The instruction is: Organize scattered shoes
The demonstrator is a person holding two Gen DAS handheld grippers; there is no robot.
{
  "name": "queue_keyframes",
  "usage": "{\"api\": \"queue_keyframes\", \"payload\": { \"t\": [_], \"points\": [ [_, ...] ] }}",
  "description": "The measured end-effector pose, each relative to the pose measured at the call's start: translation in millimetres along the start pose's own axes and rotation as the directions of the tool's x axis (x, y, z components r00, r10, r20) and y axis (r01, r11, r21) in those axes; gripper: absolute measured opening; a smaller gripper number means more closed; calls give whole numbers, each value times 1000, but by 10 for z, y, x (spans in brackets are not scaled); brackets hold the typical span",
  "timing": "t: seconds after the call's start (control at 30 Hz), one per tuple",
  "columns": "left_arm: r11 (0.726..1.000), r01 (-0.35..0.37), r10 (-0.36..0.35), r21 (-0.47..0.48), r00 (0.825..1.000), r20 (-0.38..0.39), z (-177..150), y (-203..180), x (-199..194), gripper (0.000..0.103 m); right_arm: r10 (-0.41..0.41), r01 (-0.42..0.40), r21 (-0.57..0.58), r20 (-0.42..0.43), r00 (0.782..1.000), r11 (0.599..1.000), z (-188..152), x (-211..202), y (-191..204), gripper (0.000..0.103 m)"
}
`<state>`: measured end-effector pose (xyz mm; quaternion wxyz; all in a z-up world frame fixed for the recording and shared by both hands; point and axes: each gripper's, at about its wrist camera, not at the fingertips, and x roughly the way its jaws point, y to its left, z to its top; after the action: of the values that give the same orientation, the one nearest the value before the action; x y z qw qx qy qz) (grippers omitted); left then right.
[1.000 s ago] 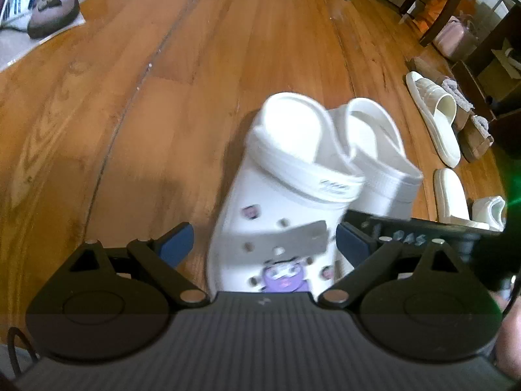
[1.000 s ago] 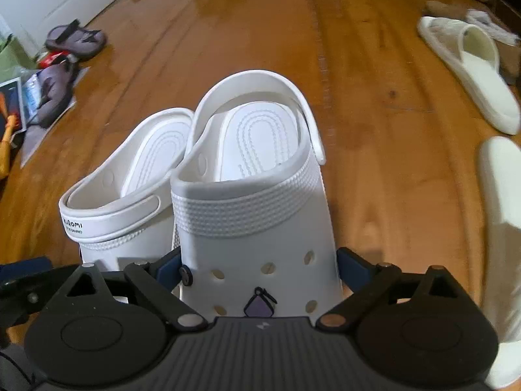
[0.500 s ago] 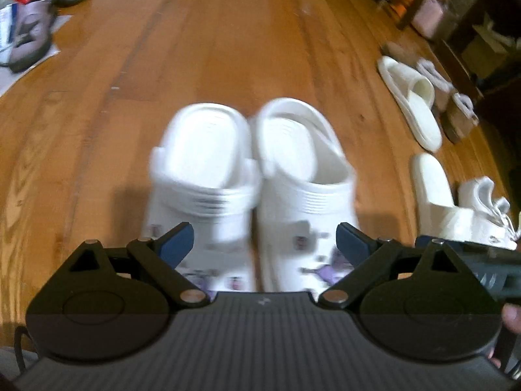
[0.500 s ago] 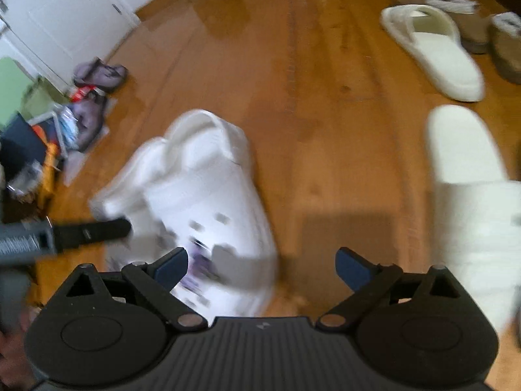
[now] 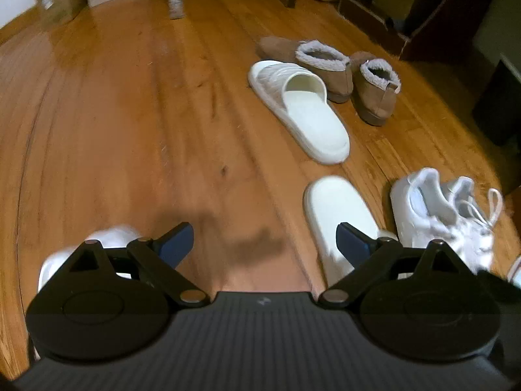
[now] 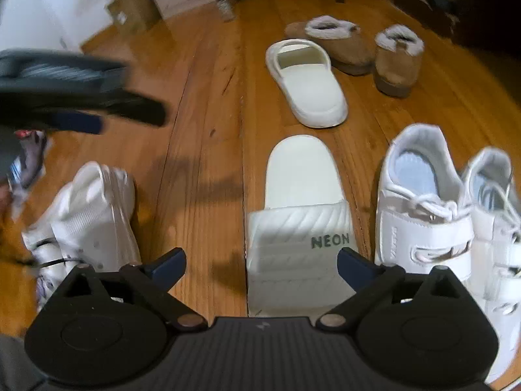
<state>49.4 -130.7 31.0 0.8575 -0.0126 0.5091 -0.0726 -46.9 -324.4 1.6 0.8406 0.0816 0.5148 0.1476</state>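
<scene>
Left gripper (image 5: 264, 239) hovers low over the wood floor (image 5: 136, 123), jaws spread wide, nothing between them, only bare boards. Right gripper (image 6: 261, 264) also low, jaws spread, empty, aimed at the near white slide (image 6: 301, 195) lying just ahead between the fingertips' line; toe strap reads "NEON" in dark green letters. The second white slide (image 6: 307, 84) lies further off, heel toward the camera, apart from its mate. Behind it two tan fleece-lined boots (image 6: 395, 60), one on its side. White sneakers (image 6: 423, 202) sit side by side just right of the near slide; small writing on the strap is too blurred to read. White clogs (image 6: 88, 215) sit together at left, blurred.

Right wrist view alone shows the left gripper as a dark blurred shape at upper left, plus a cardboard box (image 6: 130, 8) by the wall. Left wrist view shows only a white sliver of the clogs behind its left finger, and the sneakers at far right.
</scene>
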Motion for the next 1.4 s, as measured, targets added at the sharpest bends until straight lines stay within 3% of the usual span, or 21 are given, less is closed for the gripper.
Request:
{"api": "queue_keyframes", "payload": {
  "t": [0.27, 0.37, 0.73, 0.77, 0.83, 0.87, 1.07, 1.4],
  "points": [
    [995, -99, 98, 24, 995, 25, 655, -304, 870, 91, -68, 71, 189, -20, 997, 979, 397, 136, -491, 100],
    [992, -123, 124, -10, 991, 41, 877, -288, 1121, 87, -9, 9, 209, -1, 1000, 978, 477, 123, -559, 100],
    [976, -216, 217, -27, 972, 84, 1273, -276, 1802, 85, -51, 51, 208, -6, 999, 977, 321, -108, -497, 100],
    [974, -225, 226, -25, 970, 95, 1304, -323, 1864, 79, -53, 53, 211, -7, 999, 976, 301, -128, -491, 100],
    [972, -232, 234, -32, 967, 97, 1329, -395, 1937, 21, -53, 52, 209, 0, 999, 977, 287, -136, -490, 100],
    [974, -223, 225, -38, 970, 88, 1335, -411, 1960, 9, -62, 60, 206, 1, 998, 977, 289, -131, -488, 100],
    [970, -227, 234, -85, 968, 92, 1273, -428, 1880, 8, -64, 61, 213, 6, 998, 975, 281, -89, -499, 100],
    [972, -166, 191, -165, 970, 153, 988, -53, 1134, 7, -30, 35, 241, -21, 999, 970, 129, -85, -497, 100]
  ]
}}
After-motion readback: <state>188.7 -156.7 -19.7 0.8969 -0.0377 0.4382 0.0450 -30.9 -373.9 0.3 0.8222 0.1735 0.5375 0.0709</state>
